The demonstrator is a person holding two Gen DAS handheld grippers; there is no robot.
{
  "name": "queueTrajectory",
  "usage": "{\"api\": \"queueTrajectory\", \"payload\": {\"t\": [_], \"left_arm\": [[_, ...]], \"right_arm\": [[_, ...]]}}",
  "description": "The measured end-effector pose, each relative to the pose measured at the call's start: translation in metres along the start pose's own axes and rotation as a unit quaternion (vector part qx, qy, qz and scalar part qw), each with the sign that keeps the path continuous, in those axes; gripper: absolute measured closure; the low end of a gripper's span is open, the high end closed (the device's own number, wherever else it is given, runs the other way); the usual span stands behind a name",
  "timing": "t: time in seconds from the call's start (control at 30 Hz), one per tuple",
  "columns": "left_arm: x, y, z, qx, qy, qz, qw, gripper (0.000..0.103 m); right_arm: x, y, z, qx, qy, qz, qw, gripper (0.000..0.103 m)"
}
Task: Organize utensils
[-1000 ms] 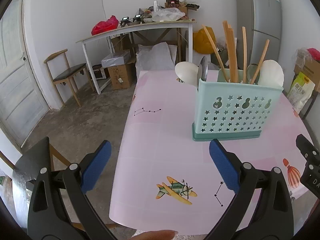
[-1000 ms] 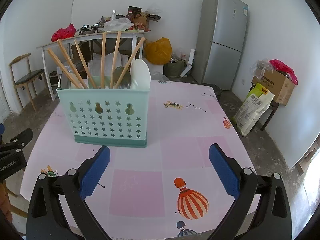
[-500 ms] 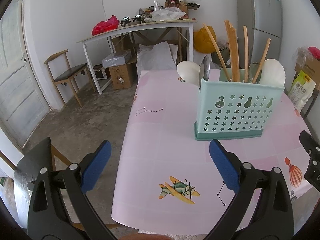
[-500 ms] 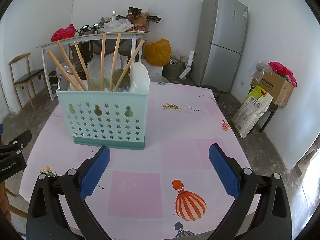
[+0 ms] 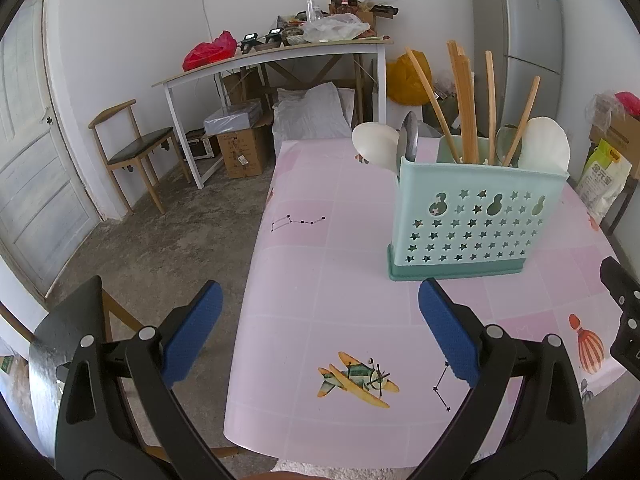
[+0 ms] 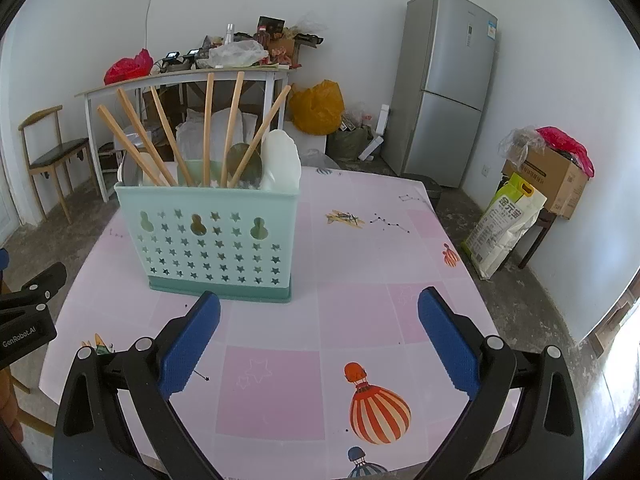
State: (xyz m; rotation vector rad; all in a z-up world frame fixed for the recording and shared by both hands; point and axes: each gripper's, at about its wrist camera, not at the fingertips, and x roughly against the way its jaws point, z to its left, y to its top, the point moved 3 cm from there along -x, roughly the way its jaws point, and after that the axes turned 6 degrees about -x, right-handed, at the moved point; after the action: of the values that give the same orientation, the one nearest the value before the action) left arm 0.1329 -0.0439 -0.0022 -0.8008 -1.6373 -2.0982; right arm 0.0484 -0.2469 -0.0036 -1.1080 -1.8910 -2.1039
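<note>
The left gripper (image 5: 318, 330) is held above the near left part of the table (image 5: 320, 280), jaws spread wide, nothing between the blue pads (image 5: 192, 334); its left pad hangs past the table edge over the concrete floor (image 5: 160, 248). The right gripper (image 6: 319, 336) is likewise wide open and empty, held low over the near part of the table, its pads (image 6: 448, 344) apart from every object. The caddy (image 6: 212, 236), mint green with star and gourd cut-outs and a darker base, stands upright on the pink cloth, just beyond the right gripper's left pad and clear of it; in the left view the caddy (image 5: 476, 220) sits ahead and to the right of that gripper. Inside it stand wooden chopsticks (image 6: 208, 128), fanned and leaning at various angles, a metal spoon (image 5: 411, 142) at the left end, white spoons (image 5: 548, 144) at both ends, and a further metal spoon (image 6: 244, 164) toward the right end. Which compartment holds which item cannot be told. The tabletop around the caddy carries only printed figures: an aeroplane (image 5: 356, 376) and a balloon (image 6: 378, 408). Behind stand a cluttered white desk (image 5: 276, 56), a wooden chair (image 5: 132, 152), a grey fridge (image 6: 448, 84) and a rice sack (image 6: 508, 224) on the floor.
</note>
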Motion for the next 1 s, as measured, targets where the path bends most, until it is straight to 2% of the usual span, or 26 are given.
{"api": "queueTrajectory", "payload": {"t": [1.0], "left_arm": [[-0.0007,-0.0003,-0.0021,-0.001,-0.001,0.003,1.0000,0.008]], "right_arm": [[0.0018,0.0007,-0.0001,0.000,0.001,0.001,1.000,0.007]]}}
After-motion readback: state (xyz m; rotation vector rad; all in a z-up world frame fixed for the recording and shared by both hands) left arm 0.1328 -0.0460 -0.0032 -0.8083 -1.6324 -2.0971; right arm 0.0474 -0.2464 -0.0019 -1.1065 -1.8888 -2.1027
